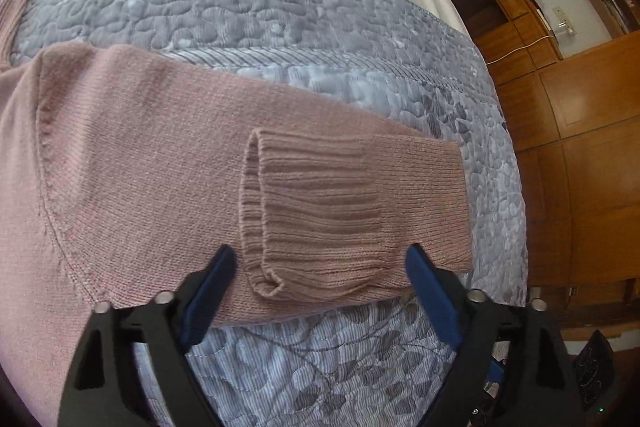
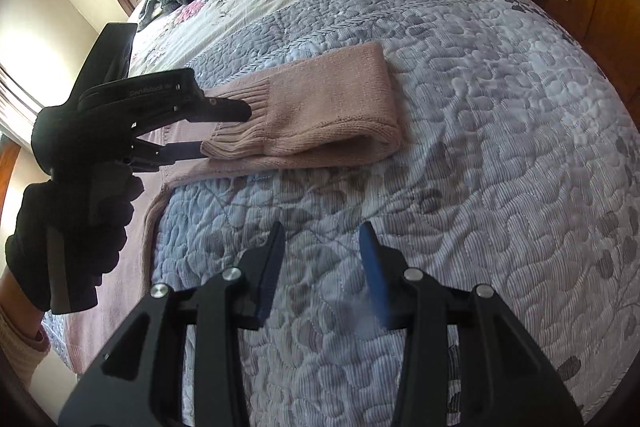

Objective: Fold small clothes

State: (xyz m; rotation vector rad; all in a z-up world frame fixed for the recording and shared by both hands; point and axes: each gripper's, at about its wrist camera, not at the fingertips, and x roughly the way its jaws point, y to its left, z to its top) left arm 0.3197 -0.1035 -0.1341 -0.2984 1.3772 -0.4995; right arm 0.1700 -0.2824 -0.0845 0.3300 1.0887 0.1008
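Two grippers are in play over the bed: the left gripper (image 1: 320,267) has its blue fingers (image 1: 212,291) spread wide on either side of the ribbed cuff (image 1: 316,219) of the pink sweater (image 1: 132,155), gripping nothing. The sleeve (image 2: 320,107) lies doubled back on itself on the grey quilt (image 2: 480,131), cuff end toward the sweater's body. The right gripper (image 2: 322,239) hangs above bare quilt well apart from the sleeve, fingers parted and empty, while a gloved hand (image 2: 72,239) holds the left tool.
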